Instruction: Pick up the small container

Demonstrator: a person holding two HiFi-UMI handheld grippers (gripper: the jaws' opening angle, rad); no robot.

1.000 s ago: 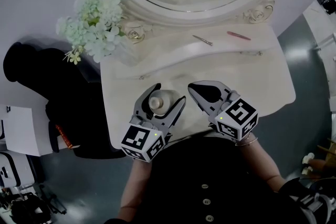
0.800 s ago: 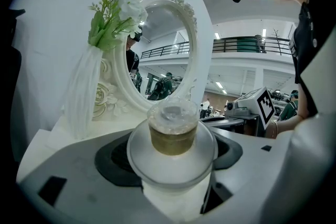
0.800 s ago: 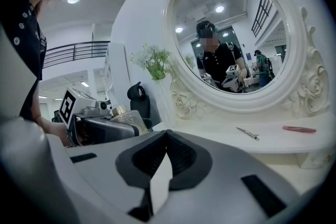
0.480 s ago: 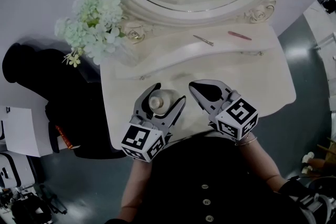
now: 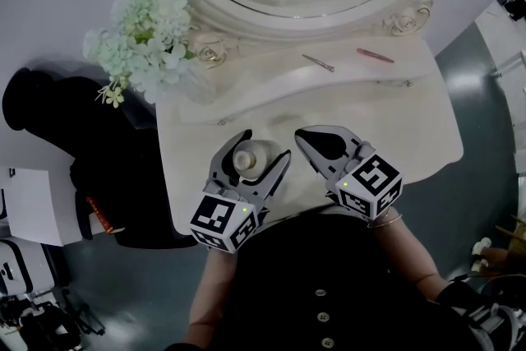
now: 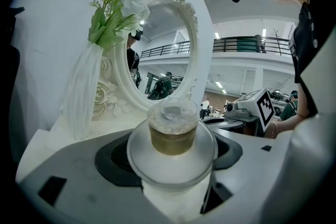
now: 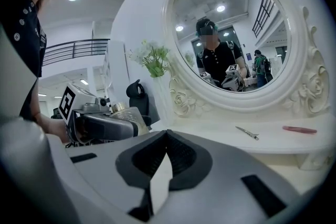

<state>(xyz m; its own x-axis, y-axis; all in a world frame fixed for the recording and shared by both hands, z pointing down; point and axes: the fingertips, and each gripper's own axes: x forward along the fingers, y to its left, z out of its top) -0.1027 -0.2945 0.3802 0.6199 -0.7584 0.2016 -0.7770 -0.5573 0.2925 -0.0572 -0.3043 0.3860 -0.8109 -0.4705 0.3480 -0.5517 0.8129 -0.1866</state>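
Note:
The small container [image 5: 246, 159] is a frosted white bottle with a gold neck and a clear cap [image 6: 173, 114]. It stands upright between the jaws of my left gripper [image 5: 265, 145], over the near edge of the white dressing table [image 5: 403, 127]. In the left gripper view its round body [image 6: 171, 157] fills the gap between both jaws and presses against them. My right gripper [image 5: 301, 135] hovers just to the right of it, apart from it. The right jaws meet at their tips [image 7: 167, 132] and hold nothing.
A vase of pale flowers [image 5: 144, 37] stands at the table's back left, under the oval mirror [image 5: 329, 8]. A thin metal tool [image 5: 317, 62] and a pink stick [image 5: 374, 55] lie on the raised back shelf. A black chair [image 5: 90, 152] stands left of the table.

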